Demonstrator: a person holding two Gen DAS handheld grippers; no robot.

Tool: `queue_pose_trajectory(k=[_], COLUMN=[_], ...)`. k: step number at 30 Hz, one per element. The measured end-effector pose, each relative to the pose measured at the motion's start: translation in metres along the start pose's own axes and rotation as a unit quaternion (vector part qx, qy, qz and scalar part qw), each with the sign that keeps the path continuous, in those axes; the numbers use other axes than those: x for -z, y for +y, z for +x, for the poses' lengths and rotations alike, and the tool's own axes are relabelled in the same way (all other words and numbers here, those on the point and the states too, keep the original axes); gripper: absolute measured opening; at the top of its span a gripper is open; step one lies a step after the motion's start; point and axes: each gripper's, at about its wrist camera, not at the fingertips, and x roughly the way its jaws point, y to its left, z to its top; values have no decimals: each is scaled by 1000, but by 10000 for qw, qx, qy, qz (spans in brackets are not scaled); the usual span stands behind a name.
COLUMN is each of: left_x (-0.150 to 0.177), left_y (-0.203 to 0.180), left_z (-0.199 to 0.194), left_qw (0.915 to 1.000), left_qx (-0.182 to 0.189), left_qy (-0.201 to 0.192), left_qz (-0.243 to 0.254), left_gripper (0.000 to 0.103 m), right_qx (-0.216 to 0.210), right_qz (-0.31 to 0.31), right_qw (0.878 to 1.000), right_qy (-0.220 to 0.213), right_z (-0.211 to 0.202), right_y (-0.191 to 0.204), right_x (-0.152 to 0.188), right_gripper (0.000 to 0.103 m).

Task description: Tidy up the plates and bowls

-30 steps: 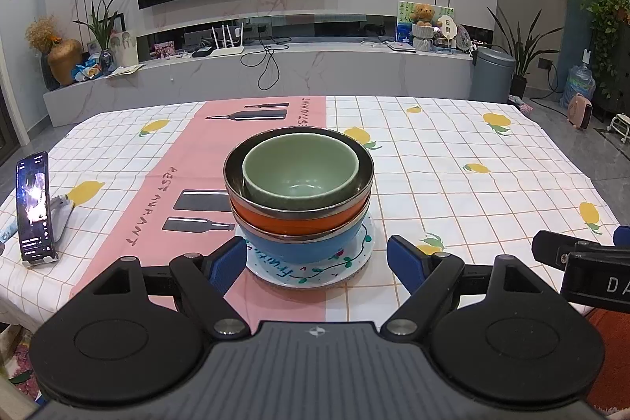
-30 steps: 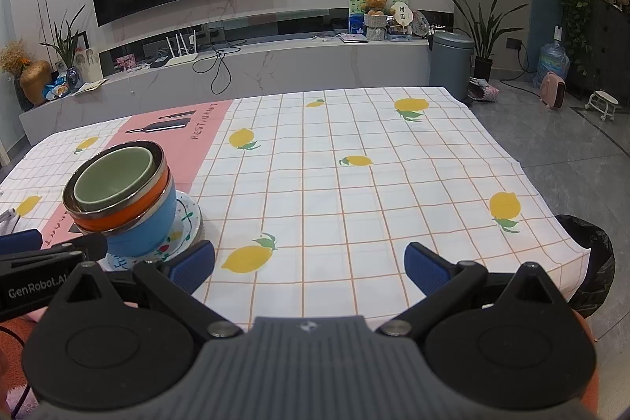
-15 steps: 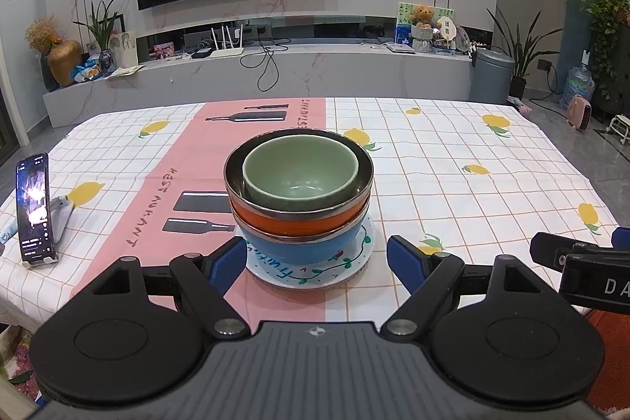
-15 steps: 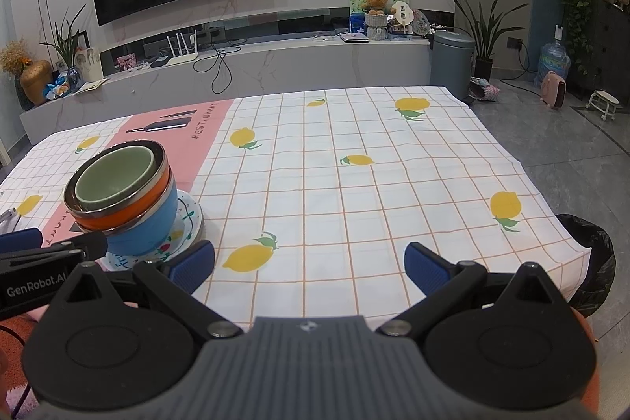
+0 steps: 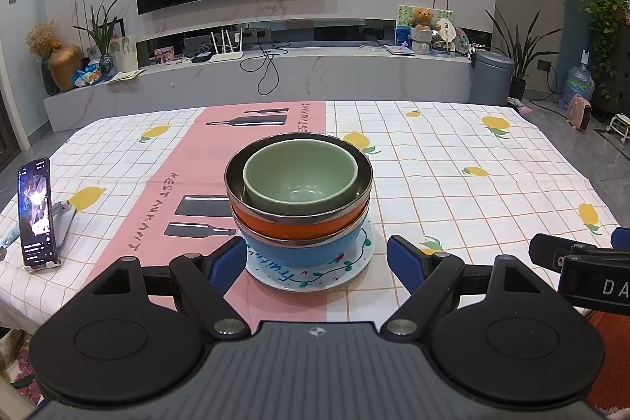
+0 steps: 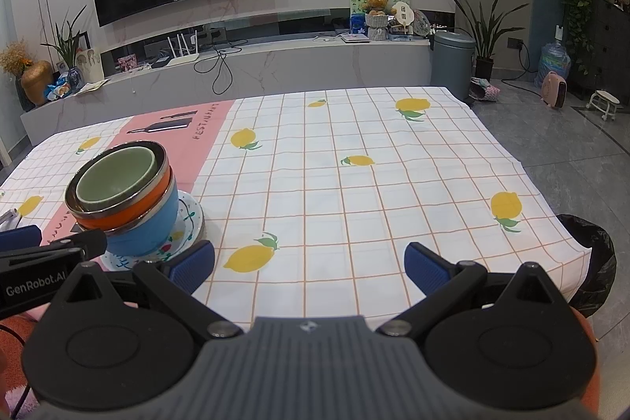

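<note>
Nothing's moved — both claws, left gripper (image 5: 317, 256) and right gripper (image 6: 309, 264), gape wide and empty near the bowl stack (image 5: 299, 199); only left wrist shows the phone (image 5: 36, 213).

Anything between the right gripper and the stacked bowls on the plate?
Partly: in the right wrist view the left gripper's finger juts in front of the blue bowl. Otherwise only bare tablecloth lies between the right gripper and the stack.

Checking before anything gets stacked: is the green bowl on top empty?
Empty. The green bowl shows a bare inside and base in the left wrist view, nested upright in the orange bowl.
</note>
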Motion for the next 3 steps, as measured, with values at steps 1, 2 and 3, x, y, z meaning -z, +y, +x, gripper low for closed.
queue_pose_trajectory(k=[1, 2, 3], left_x=[0, 0, 0], left_y=[0, 0, 0], left_z=[0, 0, 0], left_qw=[10000, 10000, 10000], left_qx=[4, 10, 13], left_qy=[2, 1, 0], left_qz=[1, -1, -4], left_gripper=[95, 95, 95], right_qx=[1, -1, -2], right_qz=[2, 5, 9], right_qw=[10000, 10000, 10000], right_qy=[2, 5, 6], right_z=[0, 0, 0], right_y=[0, 0, 1], right_x=[0, 0, 0], right_gripper=[100, 100, 100])
